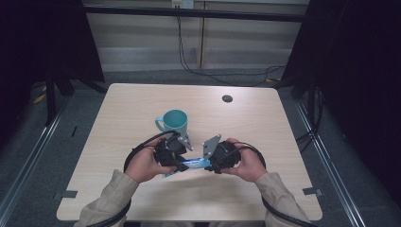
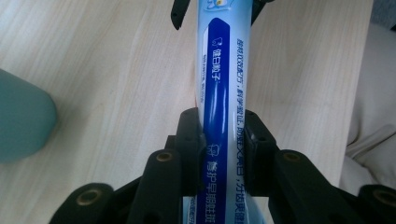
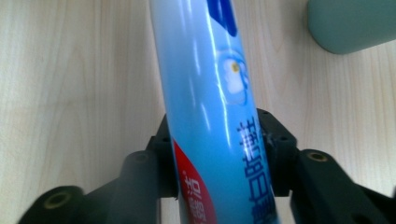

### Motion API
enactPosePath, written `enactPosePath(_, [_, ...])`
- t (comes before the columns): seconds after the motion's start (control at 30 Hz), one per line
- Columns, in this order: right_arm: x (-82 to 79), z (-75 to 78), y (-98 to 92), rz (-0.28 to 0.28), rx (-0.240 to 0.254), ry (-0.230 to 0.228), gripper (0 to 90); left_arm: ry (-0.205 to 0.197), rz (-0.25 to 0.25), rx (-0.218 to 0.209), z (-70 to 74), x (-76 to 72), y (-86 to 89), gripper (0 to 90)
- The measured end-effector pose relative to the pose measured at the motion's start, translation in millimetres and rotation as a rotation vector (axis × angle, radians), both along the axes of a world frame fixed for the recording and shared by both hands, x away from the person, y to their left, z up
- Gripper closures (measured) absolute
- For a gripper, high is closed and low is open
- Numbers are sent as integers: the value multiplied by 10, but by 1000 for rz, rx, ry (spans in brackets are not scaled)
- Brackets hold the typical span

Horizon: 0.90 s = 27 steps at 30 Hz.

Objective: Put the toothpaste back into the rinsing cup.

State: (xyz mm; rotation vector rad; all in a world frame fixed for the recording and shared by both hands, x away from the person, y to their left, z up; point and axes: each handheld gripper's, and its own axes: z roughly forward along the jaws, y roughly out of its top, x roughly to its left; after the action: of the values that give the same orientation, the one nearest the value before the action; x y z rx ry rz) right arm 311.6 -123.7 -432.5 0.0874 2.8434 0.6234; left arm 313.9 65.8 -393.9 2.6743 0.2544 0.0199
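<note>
So there's a light wood-grain table (image 1: pixel 142 198) seen from above, and a person in beige sleeves (image 1: pixel 106 198) has both hands near its near-middle, each one wrapped around a black two-jaw gripper. The left gripper (image 1: pixel 177 161) and the right gripper (image 1: pixel 210 161) are pointed at each other, nearly nose to nose, with a glossy blue-and-white toothpaste tube (image 1: pixel 187 165) spanning the little gap between them, held just above the tabletop as far as I can tell.

From the left gripper's own camera, the left gripper (image 2: pixel 223 140) is clamped on the tube (image 2: pixel 222 70): both black jaws press against its sides, on the dark blue band with white Chinese print. At the top of that same view, the tips of the other gripper's black jaws show around the tube's far end.

The right gripper view tells the same story from the other end. The right gripper (image 3: pixel 219 135) squeezes the light blue part of the tube (image 3: pixel 205 79), near a red patch and a small cartoon graphic. So both grippers are grasping the one tube, one at each end.

A teal ceramic mug with a handle (image 1: pixel 173 122) stands upright on the table just beyond the left gripper, handle to the left. A small dark round cable hole (image 1: pixel 227 98) sits toward the far right of the tabletop. Black cables (image 1: pixel 142 144) loop from each gripper back along the forearms.
</note>
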Motion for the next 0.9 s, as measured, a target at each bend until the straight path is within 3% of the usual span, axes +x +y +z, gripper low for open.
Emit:
enactPosePath(0.03, [-12, -3, 6, -35, -6, 25, 639, -19, -1, -11, -3, -8, -8, 671])
enactPosePath(0.1, [-12, -4, -6, -38, -4, 31, 655, -33, 1, -36, -6, 3, 12, 630])
enactPosePath(0.17, [-16, 0, -4, -52, -8, 22, 665, -51, 17, -60, -4, 16, 29, 514])
enactPosePath(0.23, [-9, 7, -16, -66, -14, 20, 669, -40, 35, -105, 28, 36, 61, 445])
enactPosePath(0.27, [-3, 0, -25, -70, -19, 23, 669, -40, 35, -105, 28, 36, 61, 403])
enactPosePath(0.33, [-1, -12, -36, -80, -23, 20, 670, -84, 52, -130, 51, 42, 90, 351])
enactPosePath(0.37, [2, -33, -70, -87, -27, 33, 670, -81, 63, -133, 63, 63, 126, 309])
enactPosePath(0.53, [6, -37, -152, -109, -18, 40, 673, -98, 82, -153, 47, 98, 201, 255])
enactPosePath(0.57, [6, -17, -195, -128, -6, 36, 675, -86, 110, -197, 42, 101, 243, 250])
enactPosePath(0.67, [11, 13, -236, -149, 14, 38, 680, -94, 127, -202, 34, 116, 285, 245])
enactPosePath(0.8, [39, 92, -315, -202, 34, 19, 688, -79, 147, -214, -9, 119, 341, 222])
enactPosePath(0.9, [62, 179, -403, -235, 79, 0, 693, -48, 177, -242, -86, 113, 387, 212])
